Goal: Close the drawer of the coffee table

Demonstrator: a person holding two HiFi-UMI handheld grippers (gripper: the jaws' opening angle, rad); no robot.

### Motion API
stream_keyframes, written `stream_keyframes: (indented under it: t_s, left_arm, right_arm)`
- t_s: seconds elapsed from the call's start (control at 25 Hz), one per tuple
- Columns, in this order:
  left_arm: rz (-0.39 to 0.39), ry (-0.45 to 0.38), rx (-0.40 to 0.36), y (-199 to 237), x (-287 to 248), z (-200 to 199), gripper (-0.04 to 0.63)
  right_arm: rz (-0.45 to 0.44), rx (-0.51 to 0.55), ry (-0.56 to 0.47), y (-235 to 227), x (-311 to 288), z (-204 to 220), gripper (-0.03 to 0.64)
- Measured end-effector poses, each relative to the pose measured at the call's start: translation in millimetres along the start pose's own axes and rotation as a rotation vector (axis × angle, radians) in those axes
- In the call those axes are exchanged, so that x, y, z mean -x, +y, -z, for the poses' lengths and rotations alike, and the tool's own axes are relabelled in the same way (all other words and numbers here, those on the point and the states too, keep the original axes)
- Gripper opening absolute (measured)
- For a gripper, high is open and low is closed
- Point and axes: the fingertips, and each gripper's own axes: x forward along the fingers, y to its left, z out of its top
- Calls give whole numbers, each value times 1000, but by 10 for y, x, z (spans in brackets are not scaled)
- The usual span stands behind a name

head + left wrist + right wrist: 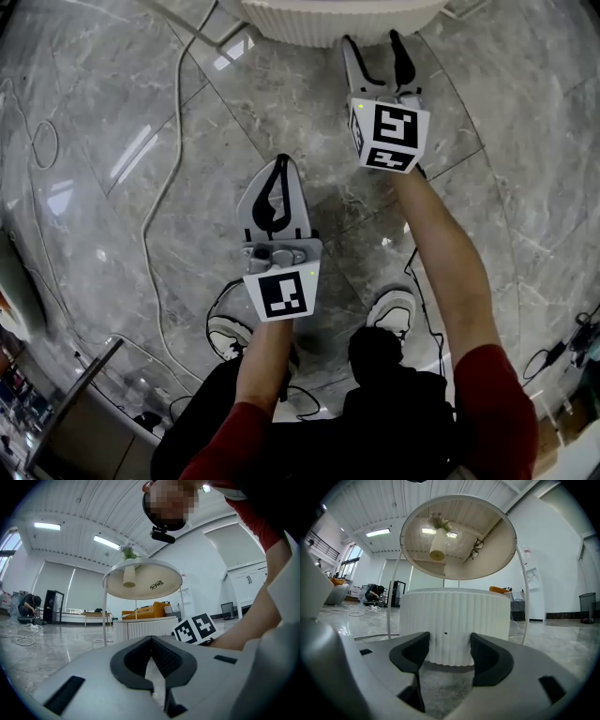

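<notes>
The coffee table has a white ribbed round body (337, 23) under a round glass top (458, 536) on thin metal legs; a vase and eyeglasses lie on the glass. In the right gripper view the ribbed front (454, 625) fills the space ahead, with a small dark dot (445, 633) on it; I see no drawer sticking out. My right gripper (372, 39) is open, its tips close to the ribbed wall but apart from it (449, 656). My left gripper (279, 164) hangs farther back over the floor, shut and empty (151, 641). The table body (143, 629) shows beyond it.
Marble floor all round. A white cable (173, 178) runs down the floor at left. The person's shoes (394, 309) stand below the grippers. A metal-framed object (84, 375) sits at bottom left. Far off, a person crouches (374, 594) and an orange sofa (147, 610) stands.
</notes>
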Motion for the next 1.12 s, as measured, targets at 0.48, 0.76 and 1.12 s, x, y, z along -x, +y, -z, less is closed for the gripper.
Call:
stream_keyframes:
  t_s: [0.48,0.76,1.12]
  left_arm:
    - [-13,20,-12,-22,65,44,14]
    - [-19,23,-14,18,64,37,14]
    - [-27,25,-11,44,63,59,14]
  right_arm:
    - [-13,-5,19,-13,-168,-16,270]
    - [-55,-27,11,13,-29,-59,270]
    - [-121,40,-29,268,716,-67,270]
